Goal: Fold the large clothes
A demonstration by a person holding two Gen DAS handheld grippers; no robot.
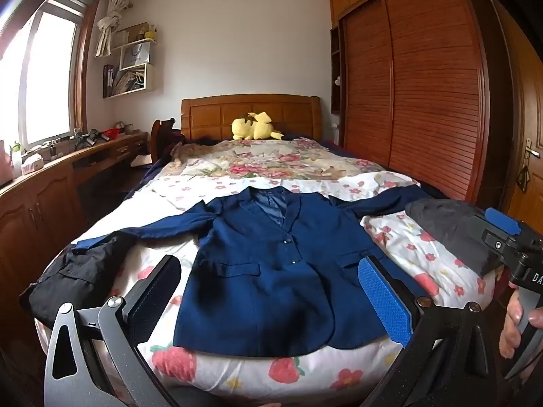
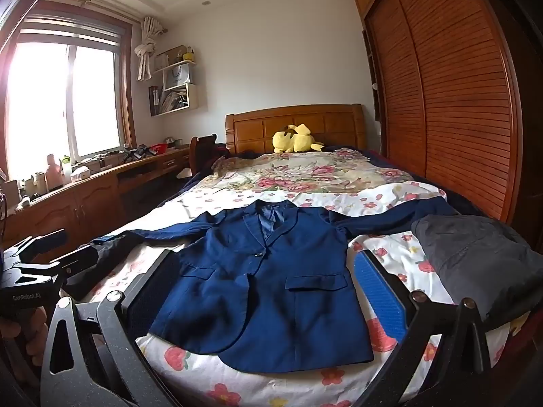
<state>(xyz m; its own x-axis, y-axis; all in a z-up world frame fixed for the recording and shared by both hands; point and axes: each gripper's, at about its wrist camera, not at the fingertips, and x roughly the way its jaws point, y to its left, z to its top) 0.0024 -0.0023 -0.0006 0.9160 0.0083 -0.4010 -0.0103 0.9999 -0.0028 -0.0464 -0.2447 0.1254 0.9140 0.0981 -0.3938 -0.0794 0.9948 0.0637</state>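
The navy blazer (image 1: 271,271) lies face up and spread flat near the foot edge of the bed (image 1: 237,376), sleeves stretched toward both side edges, laid open so I can fold it. My left tongs (image 1: 271,308) and right tongs (image 2: 264,305) hang released above its hem, jaws wide, gripping nothing. It is buttoned, lapels flat, pocket flaps smooth. A black garment (image 1: 68,281) sits at the left edge, a grey garment (image 2: 482,268) at the right, apparently set aside.

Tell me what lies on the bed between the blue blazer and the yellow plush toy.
Only bedding: white flowered sheet, then a floral quilt, between blazer and plush toy; both views show it.
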